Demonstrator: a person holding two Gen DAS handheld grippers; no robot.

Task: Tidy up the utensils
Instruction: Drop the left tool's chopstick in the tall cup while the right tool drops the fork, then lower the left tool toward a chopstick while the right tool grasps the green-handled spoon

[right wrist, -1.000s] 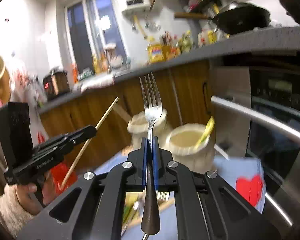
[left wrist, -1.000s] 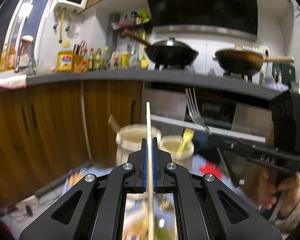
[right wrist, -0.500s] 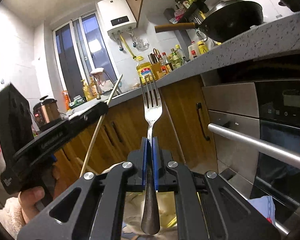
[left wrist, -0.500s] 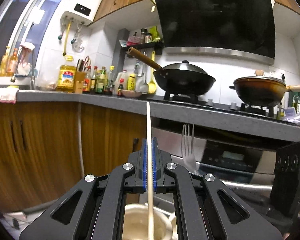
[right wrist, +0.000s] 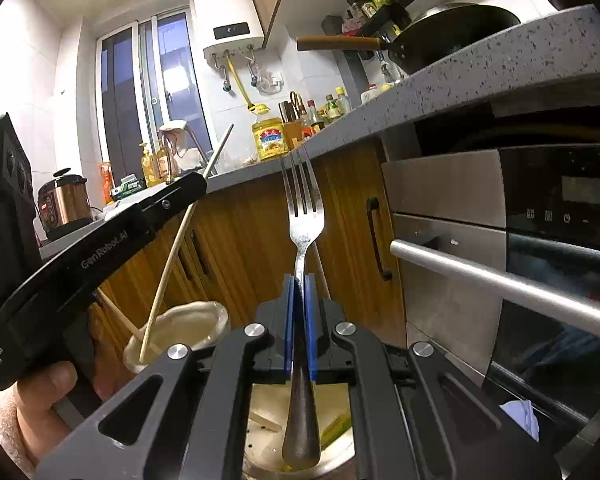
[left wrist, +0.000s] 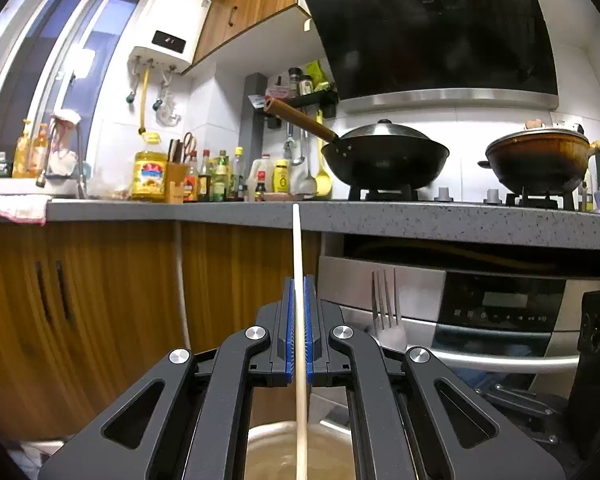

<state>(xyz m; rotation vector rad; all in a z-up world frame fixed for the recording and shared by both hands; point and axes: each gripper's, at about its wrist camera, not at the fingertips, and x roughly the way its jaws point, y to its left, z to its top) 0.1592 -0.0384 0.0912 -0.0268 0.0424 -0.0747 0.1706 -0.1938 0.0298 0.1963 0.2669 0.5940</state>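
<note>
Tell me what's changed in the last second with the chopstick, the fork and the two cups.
Both claws moved in over the cream cups: the pale wooden chopstick now hangs over one cup, the steel fork over the other. Unchanged: left claw and right claw stay clamped, nothing released.

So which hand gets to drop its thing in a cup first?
Probably the left. In the right wrist view, the chopstick in the left gripper already dips into a cup. The right gripper holds the fork just above its own cup.
</note>
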